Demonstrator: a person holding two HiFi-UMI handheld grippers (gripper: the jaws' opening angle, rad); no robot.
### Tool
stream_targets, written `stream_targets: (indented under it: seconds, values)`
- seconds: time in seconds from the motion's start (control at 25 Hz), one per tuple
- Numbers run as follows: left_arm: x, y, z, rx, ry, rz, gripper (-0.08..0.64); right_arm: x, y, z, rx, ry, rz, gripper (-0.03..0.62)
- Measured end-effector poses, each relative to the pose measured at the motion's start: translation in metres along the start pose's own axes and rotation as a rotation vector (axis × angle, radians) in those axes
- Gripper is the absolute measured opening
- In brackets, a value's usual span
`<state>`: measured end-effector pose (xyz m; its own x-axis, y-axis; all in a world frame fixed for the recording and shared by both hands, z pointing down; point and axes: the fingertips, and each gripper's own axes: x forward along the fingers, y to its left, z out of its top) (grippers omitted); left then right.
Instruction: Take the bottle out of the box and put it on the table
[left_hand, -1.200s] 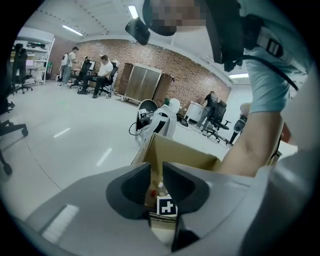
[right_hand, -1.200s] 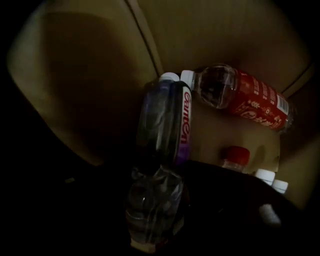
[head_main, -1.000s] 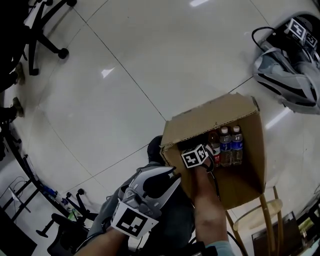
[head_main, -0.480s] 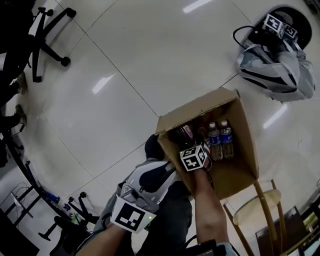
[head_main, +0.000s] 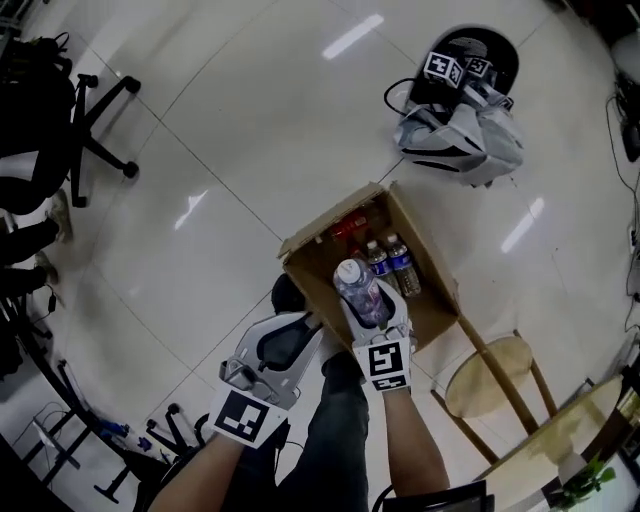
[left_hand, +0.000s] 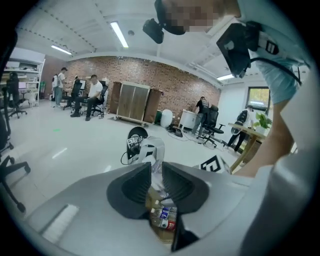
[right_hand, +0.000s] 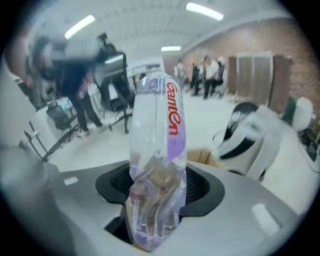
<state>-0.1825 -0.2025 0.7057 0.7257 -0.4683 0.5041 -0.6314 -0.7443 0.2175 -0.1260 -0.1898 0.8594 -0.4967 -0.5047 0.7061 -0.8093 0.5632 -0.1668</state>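
The right tool (head_main: 366, 306) is clamped on a clear water bottle (head_main: 358, 288). In the right gripper view its pads press on the bottle's (right_hand: 157, 150) lower body, and the thin plastic is dented where they bite. The bottle stands cap-up between the jaws. Its label (right_hand: 173, 120) is white and purple with red lettering that reads "Ganten".

From the head view the bottle hangs over the near end of an open cardboard box (head_main: 434, 288) on the tiled floor (head_main: 200, 220) — clear of the box's contents and not on any surface. More bottles stand in the box: two with blue labels (head_main: 394, 266) side by side, and red-labelled ones (head_main: 345, 230) further in. Their print is too small to read.

The left tool (head_main: 296, 330) hangs just beside the box's near corner. Its jaws are set narrow, with a slim gap between the pads and nothing held. Through that gap the left gripper view catches the box's bottles (left_hand: 163, 218), showing blue and red labels.

A round wooden stool (head_main: 490, 375) stands right by the box. A light wooden surface (head_main: 590, 420) shows at the lower right edge, well apart from the bottle. A grey-and-white bag (head_main: 460, 135) lies on the floor beyond the box — square black-and-white markers show on the thing at its far end. An office chair (head_main: 85, 120) stands at the far left.
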Motion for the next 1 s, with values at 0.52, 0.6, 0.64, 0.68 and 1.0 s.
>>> stream_targets:
  seconds: [0.52,0.6,0.64,0.68,1.0]
  values:
    - [-0.044,-0.173,0.217,0.269,-0.118,-0.389,0.067,-0.384,-0.007,0.217,0.148,-0.648,-0.317,0.272]
    - [-0.037,-0.216,0.242,0.315,-0.166,-0.494,0.067,-0.438,-0.010,0.213,0.136,-0.711,-0.421,0.272]
    - [-0.035,-0.239,0.251,0.327,-0.180,-0.544,0.067,-0.464,-0.012,0.207,0.144,-0.743,-0.480,0.272]
    - [-0.033,-0.263,0.259,0.335,-0.186,-0.591,0.067,-0.491,-0.014,0.198,0.154,-0.765,-0.541,0.272]
    - [-0.039,-0.457,0.269,0.497,-0.171,-0.917,0.066,-0.660,-0.023,0.038,0.351,-0.755,-1.033,0.277]
